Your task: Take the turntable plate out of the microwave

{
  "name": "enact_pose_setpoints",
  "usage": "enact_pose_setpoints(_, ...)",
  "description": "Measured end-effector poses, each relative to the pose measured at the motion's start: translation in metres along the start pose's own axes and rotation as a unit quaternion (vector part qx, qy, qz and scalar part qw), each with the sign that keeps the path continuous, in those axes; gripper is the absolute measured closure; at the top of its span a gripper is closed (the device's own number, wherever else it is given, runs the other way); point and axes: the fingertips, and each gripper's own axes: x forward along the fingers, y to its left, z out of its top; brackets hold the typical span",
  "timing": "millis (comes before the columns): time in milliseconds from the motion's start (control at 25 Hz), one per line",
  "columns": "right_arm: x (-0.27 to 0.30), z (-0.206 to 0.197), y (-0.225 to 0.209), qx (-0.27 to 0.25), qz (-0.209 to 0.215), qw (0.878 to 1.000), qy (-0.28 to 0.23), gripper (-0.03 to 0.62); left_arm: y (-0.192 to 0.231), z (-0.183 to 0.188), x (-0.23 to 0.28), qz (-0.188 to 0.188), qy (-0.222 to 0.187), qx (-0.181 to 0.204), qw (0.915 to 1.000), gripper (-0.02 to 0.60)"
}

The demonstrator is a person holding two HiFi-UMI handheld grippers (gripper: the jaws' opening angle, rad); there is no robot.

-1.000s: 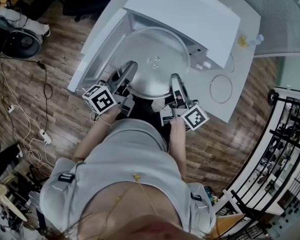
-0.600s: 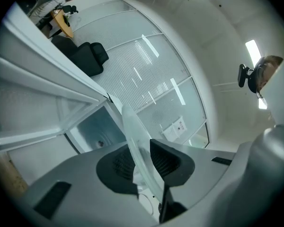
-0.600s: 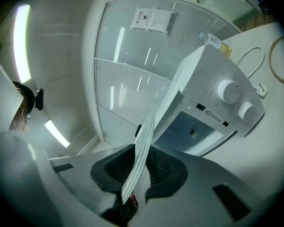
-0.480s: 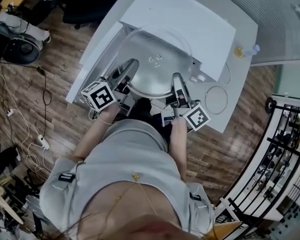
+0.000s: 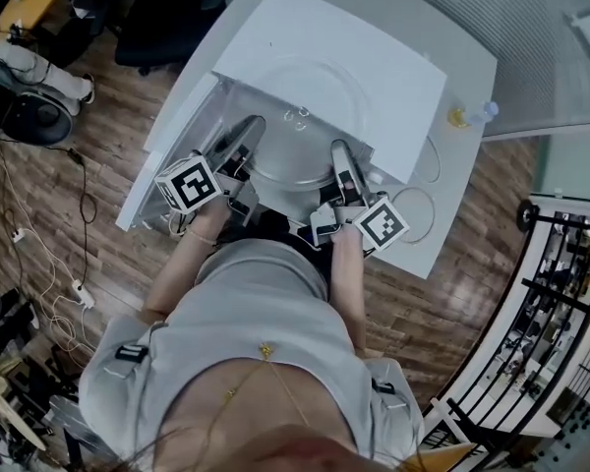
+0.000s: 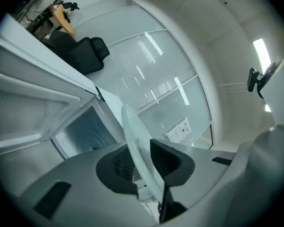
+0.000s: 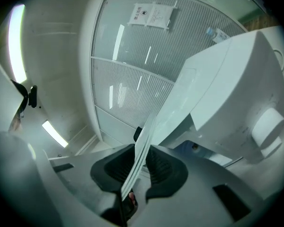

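Grab done, pull-out looks approx halfway: left claw [image 5: 246, 134] & right claw [image 5: 340, 155] each pinch the near rim of the glass plate [image 5: 290, 163], held level at the microwave [image 5: 359, 52] mouth, so still to do: draw it fully clear & set it down

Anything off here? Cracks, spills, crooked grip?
Nothing stands out. The glass turntable plate is clamped at its near rim by the left gripper and the right gripper, in front of the open microwave. No crack, chip or spill is visible.
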Motion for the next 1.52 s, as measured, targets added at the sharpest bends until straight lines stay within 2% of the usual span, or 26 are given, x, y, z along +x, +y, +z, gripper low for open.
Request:
enact_pose_setpoints(160, 0.006, 0.007, -0.008, -0.001, -0.01, 1.0, -0.002, 0.511, 0.006, 0.002, 0.013, 0.009, 0.007, 0.001, 0.9999, 0.479)
enact_pose_setpoints(560, 0.011, 0.013, -0.018, -0.002, -0.059, 0.998, -0.029, 0.507, 0.018, 0.001, 0.036, 0.017, 0.063, -0.016, 0.9977, 0.479)
enact_pose_setpoints(760, 0.007, 0.012, -0.021, 0.004, -0.082, 0.996, -0.034, 0.507, 0.018, 0.001, 0.043, 0.012, 0.088, -0.007, 0.9961, 0.477)
enact_pose_setpoints(840, 0.004, 0.007, -0.025, 0.01, -0.106, 0.994, -0.031, 0.5, 0.017, 0.0, 0.045, 0.01, 0.095, 0.001, 0.9955, 0.479)
enact_pose_setpoints(920, 0.006, 0.005, -0.028, 0.003, -0.12, 0.992, -0.035, 0.487, 0.019, 0.001, 0.048, 0.011, 0.096, -0.005, 0.9953, 0.477)
enact_pose_setpoints(1040, 0.01, 0.005, -0.032, -0.014, -0.131, 0.991, -0.035, 0.478, 0.025, 0.004, 0.051, 0.012, 0.088, -0.035, 0.9954, 0.485)
enact_pose_setpoints(1160, 0.007, 0.002, -0.037, -0.024, -0.145, 0.989, -0.026, 0.475, 0.026, 0.005, 0.052, 0.008, 0.087, -0.036, 0.9955, 0.485)
enact_pose_setpoints(1320, 0.007, -0.001, -0.035, -0.023, -0.138, 0.99, -0.031, 0.421, 0.027, 0.007, 0.052, 0.007, 0.083, -0.046, 0.9955, 0.485)
enact_pose_setpoints(1400, 0.005, -0.004, -0.035, -0.029, -0.14, 0.989, -0.025, 0.368, 0.027, 0.006, 0.053, 0.006, 0.082, -0.051, 0.9953, 0.485)
enact_pose_setpoints(1520, -0.003, -0.011, -0.032, -0.035, -0.135, 0.99, -0.012, 0.365, 0.024, 0.005, 0.053, -0.001, 0.085, -0.039, 0.9956, 0.485)
